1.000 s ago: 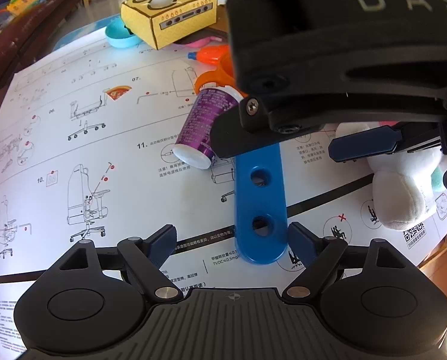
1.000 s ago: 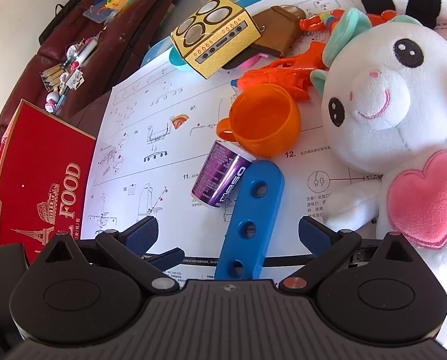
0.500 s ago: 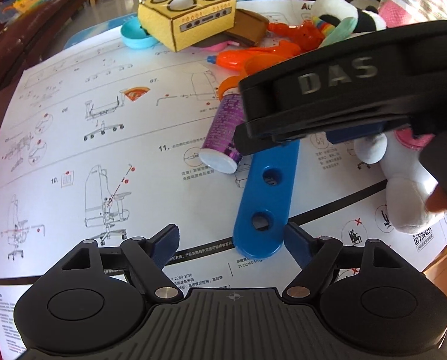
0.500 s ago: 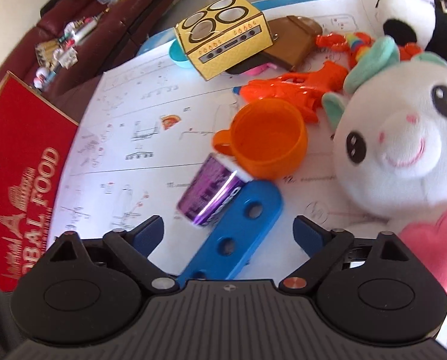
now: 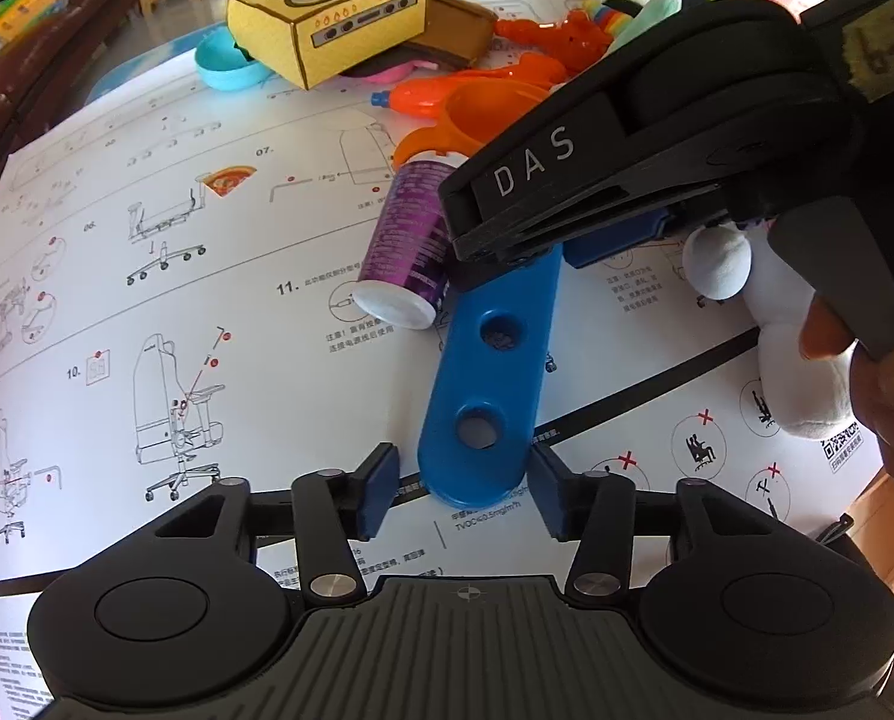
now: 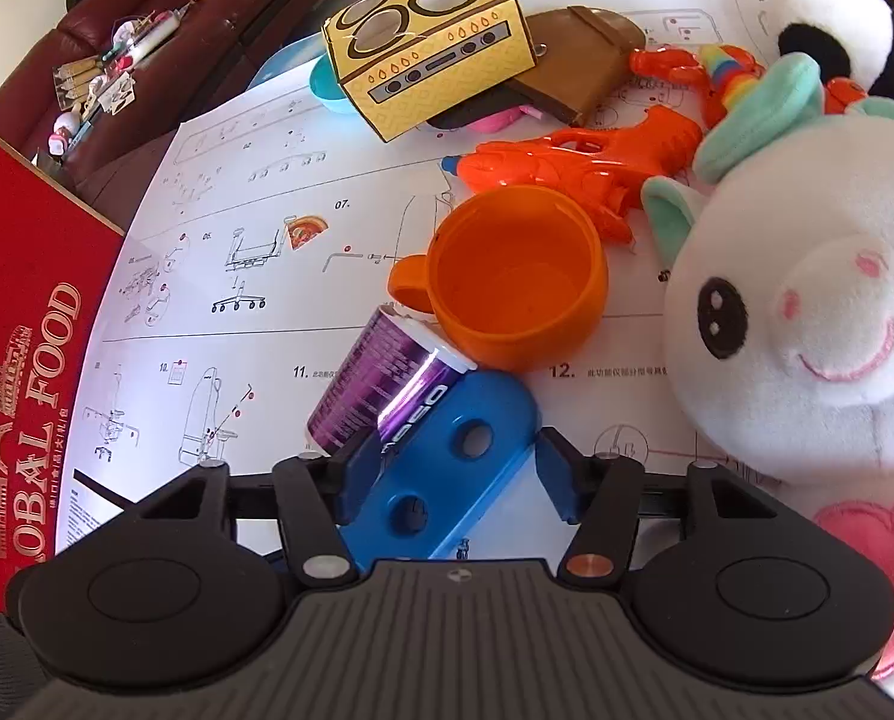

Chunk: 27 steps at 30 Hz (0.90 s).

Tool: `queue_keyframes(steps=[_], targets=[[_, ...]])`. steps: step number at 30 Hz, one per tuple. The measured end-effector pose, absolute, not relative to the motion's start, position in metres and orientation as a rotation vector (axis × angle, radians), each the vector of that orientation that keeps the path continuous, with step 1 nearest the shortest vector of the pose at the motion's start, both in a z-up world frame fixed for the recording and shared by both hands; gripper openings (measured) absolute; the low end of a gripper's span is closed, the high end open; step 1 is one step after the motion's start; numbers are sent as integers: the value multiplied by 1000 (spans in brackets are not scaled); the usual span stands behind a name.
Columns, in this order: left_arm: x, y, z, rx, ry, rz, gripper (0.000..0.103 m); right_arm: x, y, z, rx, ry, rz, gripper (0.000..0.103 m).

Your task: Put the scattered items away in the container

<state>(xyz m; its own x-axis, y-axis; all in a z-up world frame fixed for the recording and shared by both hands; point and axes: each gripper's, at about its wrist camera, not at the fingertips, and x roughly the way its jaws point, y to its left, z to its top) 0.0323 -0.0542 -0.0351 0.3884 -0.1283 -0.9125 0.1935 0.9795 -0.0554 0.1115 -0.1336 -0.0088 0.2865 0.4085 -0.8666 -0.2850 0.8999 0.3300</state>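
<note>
The blue bar [image 5: 489, 384] lies flat on the white instruction sheet [image 5: 147, 192] that covers the worktop, with 1 end between the fingers of each gripper. It looks like stiff, smooth plastic with round holes, probably light, so a grip across its narrow width should hold well if the pads do not slide. The left gripper [image 5: 462, 489] is closing around the near end; its right pad seems to touch the edge, while the left pad is still apart. The right gripper [image 6: 453, 474] is closing on the other end, not yet pressing as far as I can tell. A purple can [image 6: 381, 384] lies against the bar and just beside the right gripper's left finger; it may roll. An orange cup [image 6: 516, 276] and a plush unicorn [image 6: 807, 312] stand close.
</note>
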Motion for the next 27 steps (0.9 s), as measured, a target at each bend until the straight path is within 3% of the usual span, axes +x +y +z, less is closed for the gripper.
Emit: queue_keyframes(steps=[3,9,14,16,18,20,23,27], targets=[[30,-48,-34,59,1151,-214,54,110,-130,-11,111,1186,473,51],[21,-28,-32,45,1164,-236,56,94,-121,-10,76,1224,558,32],[12,-13,-31,53,1170,-234,57,85,-121,-13,133,1263,597,35],[11,-13,-28,70,1155,-227,63,85,-122,-14,149,1269,585,38],[10,-17,-23,97,1126,-225,76,87,-123,-15,167,1278,576,39],[12,-23,-21,135,1104,-233,78,88,-124,-16,186,1288,572,39],[20,-32,-27,177,1116,-260,75,88,-126,-17,203,1295,564,41],[21,-35,-37,199,1126,-282,62,90,-130,-18,241,1300,548,41]])
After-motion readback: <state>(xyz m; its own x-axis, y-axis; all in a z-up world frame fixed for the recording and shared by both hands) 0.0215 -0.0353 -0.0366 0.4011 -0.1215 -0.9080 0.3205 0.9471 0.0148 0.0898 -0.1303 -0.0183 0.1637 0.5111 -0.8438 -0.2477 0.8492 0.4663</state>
